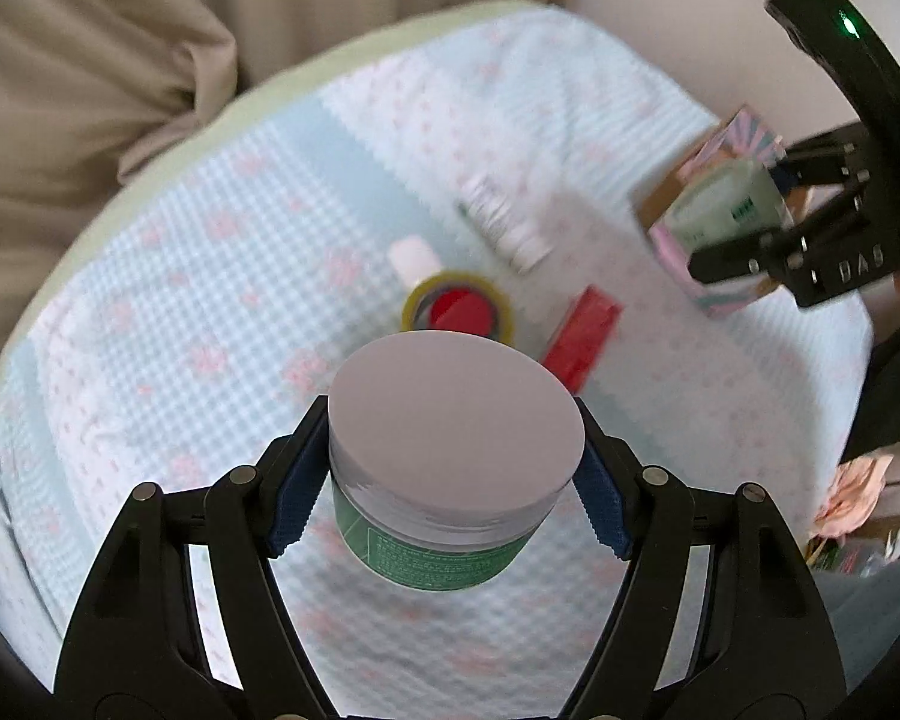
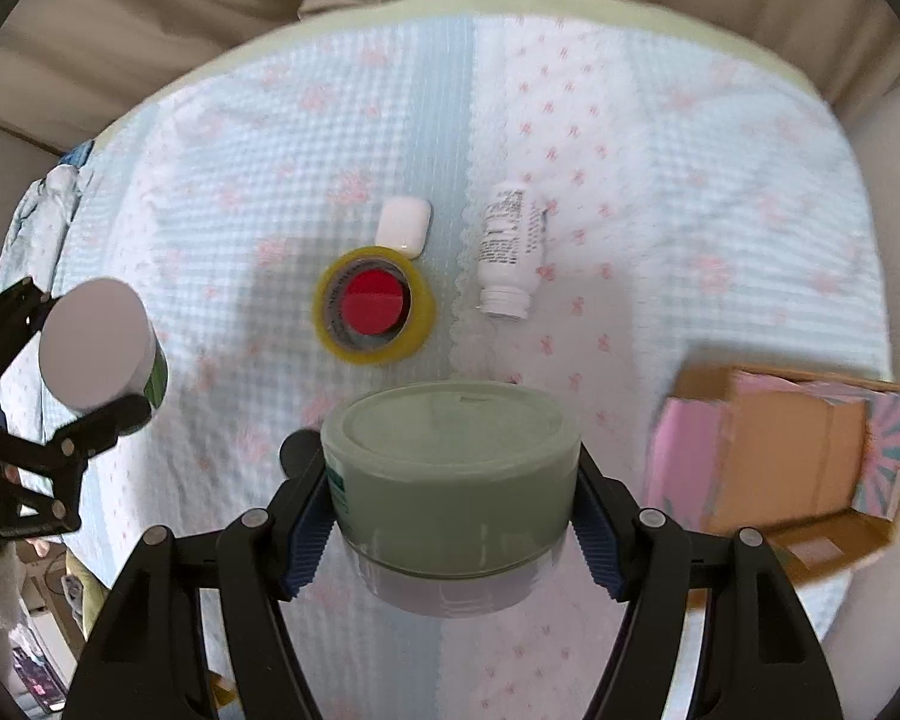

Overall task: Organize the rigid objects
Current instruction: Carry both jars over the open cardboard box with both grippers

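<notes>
Left gripper (image 1: 453, 480) clamps a white-lidded green jar (image 1: 444, 480) and right gripper (image 2: 453, 516) a pale green jar (image 2: 450, 480), both aloft over the blue-and-pink quilt (image 2: 240, 192), the red box (image 1: 582, 336) blurred, beige bedding (image 2: 180, 6) beyond the quilt's far edge.

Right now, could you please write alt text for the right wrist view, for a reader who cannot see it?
The right claw grips a round pale green jar above a blue and pink patterned cloth. Beyond lie a yellow tape roll, a white plastic bottle and an open pink cardboard box; the left claw holds a white-lidded jar.
</notes>
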Demonstrator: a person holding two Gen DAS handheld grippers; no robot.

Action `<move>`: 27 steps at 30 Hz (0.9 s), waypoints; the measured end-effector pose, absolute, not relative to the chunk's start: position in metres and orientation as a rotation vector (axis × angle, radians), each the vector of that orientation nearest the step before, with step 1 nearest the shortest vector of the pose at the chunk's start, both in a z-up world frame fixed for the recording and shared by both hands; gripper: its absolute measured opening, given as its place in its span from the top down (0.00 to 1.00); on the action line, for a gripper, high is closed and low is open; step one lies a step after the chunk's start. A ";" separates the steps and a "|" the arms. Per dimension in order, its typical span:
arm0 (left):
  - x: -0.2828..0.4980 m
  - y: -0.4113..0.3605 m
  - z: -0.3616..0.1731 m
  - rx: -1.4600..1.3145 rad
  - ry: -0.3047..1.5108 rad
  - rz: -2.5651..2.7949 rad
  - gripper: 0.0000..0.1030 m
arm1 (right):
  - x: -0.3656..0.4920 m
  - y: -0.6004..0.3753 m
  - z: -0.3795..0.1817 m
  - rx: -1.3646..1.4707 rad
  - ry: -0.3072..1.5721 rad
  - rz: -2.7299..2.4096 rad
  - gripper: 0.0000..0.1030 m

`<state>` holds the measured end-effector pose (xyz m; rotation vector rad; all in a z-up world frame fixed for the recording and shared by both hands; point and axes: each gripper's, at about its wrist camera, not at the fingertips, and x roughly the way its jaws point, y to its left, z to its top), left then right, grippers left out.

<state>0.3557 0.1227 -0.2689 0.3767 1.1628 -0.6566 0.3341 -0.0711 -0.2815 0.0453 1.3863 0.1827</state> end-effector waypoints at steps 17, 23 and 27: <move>0.280 -0.027 -0.166 0.280 1.011 -0.667 0.31 | 0.231 -0.201 -0.178 0.088 1.266 0.135 0.36; 0.256 -0.109 -0.169 0.201 1.034 -0.598 0.31 | 0.220 -0.290 -0.183 0.113 1.286 0.150 0.36; 0.250 -0.160 -0.187 0.129 1.073 -0.558 0.31 | 0.220 -0.348 -0.197 0.105 1.308 0.155 0.36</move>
